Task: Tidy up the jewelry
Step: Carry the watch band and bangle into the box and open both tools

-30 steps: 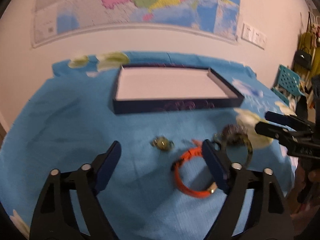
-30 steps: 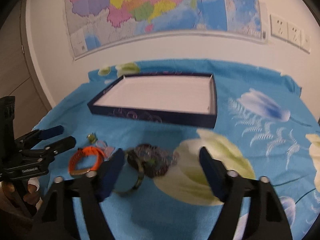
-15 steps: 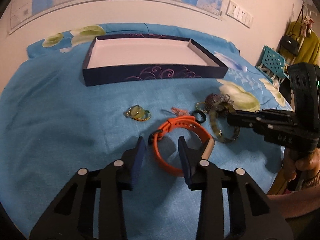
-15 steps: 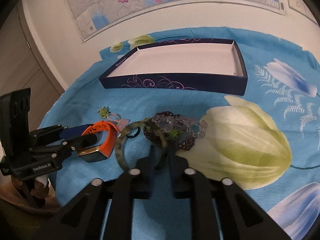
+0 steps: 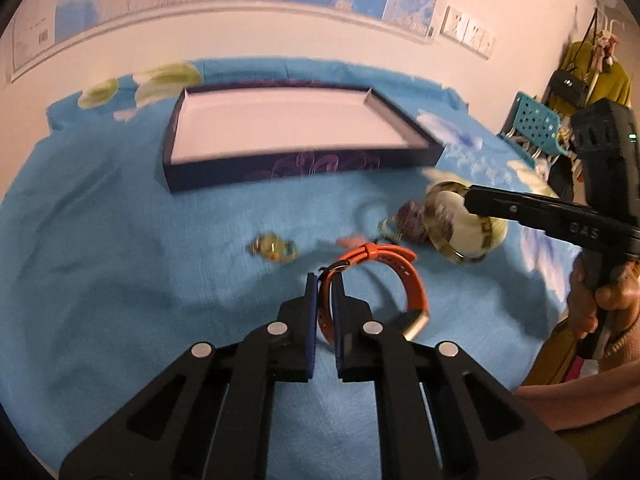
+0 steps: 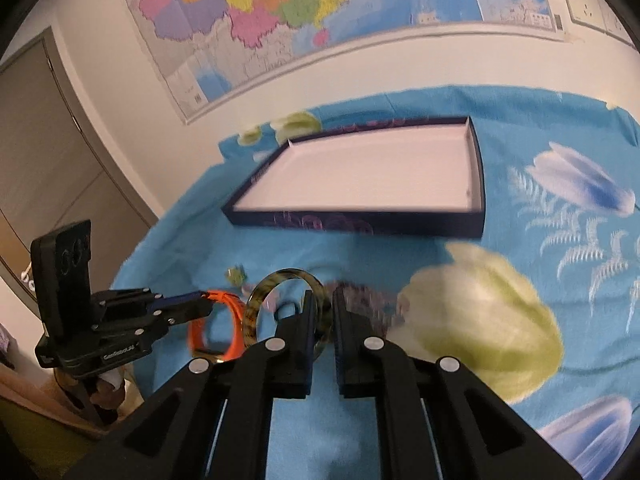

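Note:
My left gripper (image 5: 324, 284) is shut on the strap of an orange watch band (image 5: 412, 280), whose loop hangs out to the right just above the blue cloth. My right gripper (image 6: 322, 304) is shut on a mottled green bangle (image 6: 280, 280), which stands upright to the left of the fingers. In the left wrist view the right gripper (image 5: 468, 198) comes in from the right with the bangle (image 5: 452, 248). The right wrist view shows the left gripper (image 6: 200, 308) and the orange band (image 6: 236, 320) at the left. A dark blue tray (image 5: 300, 164) with a white floor lies beyond.
A small yellow-green trinket (image 5: 272, 246), a pink piece (image 5: 350, 240) and a purple beaded bracelet (image 5: 412, 216) lie on the flowered blue cloth (image 5: 100, 260). A wall with a map stands behind the tray (image 6: 360, 224). A person's hand (image 5: 600, 300) holds the right gripper.
Both grippers went from wide open to shut: the left closed on the orange band, the right on the green bangle. The bangle now stands tilted up instead of lying flat.

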Demonstrator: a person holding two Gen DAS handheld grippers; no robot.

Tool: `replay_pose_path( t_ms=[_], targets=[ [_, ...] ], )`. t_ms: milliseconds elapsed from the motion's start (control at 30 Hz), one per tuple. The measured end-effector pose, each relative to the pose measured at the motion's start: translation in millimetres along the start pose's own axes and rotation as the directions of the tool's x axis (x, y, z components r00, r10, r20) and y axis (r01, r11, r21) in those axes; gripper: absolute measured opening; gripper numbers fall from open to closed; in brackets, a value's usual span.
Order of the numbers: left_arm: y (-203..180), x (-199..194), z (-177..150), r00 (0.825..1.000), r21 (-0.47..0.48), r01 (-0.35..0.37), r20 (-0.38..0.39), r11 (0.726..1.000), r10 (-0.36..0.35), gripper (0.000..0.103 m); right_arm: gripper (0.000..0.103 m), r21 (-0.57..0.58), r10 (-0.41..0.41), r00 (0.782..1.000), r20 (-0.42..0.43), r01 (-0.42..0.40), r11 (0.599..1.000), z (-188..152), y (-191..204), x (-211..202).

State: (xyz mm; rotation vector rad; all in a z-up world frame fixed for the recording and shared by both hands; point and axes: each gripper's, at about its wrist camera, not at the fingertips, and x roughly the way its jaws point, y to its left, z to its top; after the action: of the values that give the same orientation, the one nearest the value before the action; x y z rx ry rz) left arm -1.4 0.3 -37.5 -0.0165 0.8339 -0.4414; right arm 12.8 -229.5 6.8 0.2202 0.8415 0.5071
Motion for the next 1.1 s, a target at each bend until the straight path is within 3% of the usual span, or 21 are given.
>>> replay_pose_path(
  t_ms=[233,400,767,1000,1100],
  targets=[
    [15.2,-12.1,53.6,0.995,-0.005,-0.003,0.101,1.0,0.004,0.008,0.007,-0.004,-0.011,0.998,0.064,0.011,1.0,47.0,-9.9,6.6],
    [24.3,6.4,94.5,0.993,0.009,-0.042,0.114,0.999,0.04,0.008,0.007,-0.007,-0.045,0.997,0.065,0.045,0.999,84.3,-23.2,29.6],
    [56.9,87.4,174.4,0.995,-0.005,-0.075,0.058,0.997,0.075,0.008,0.007,0.038,-0.127,0.992,-0.004,0.127,0.991,148.2,-66.9,112.7],
    [76.6,135.1,197.7,0.994,-0.035,-0.106,-0.015,0.994,0.106,0.008,0.008,0.104,-0.162,0.984,-0.067,0.169,0.98,163.6,-90.9,149.1],
    [83.7,150.6,203.6,0.993,-0.041,-0.114,-0.047,0.993,0.113,0.008,0.015,0.151,-0.167,0.983,-0.082,0.178,0.972,166.0,-101.0,153.9]
  ],
)
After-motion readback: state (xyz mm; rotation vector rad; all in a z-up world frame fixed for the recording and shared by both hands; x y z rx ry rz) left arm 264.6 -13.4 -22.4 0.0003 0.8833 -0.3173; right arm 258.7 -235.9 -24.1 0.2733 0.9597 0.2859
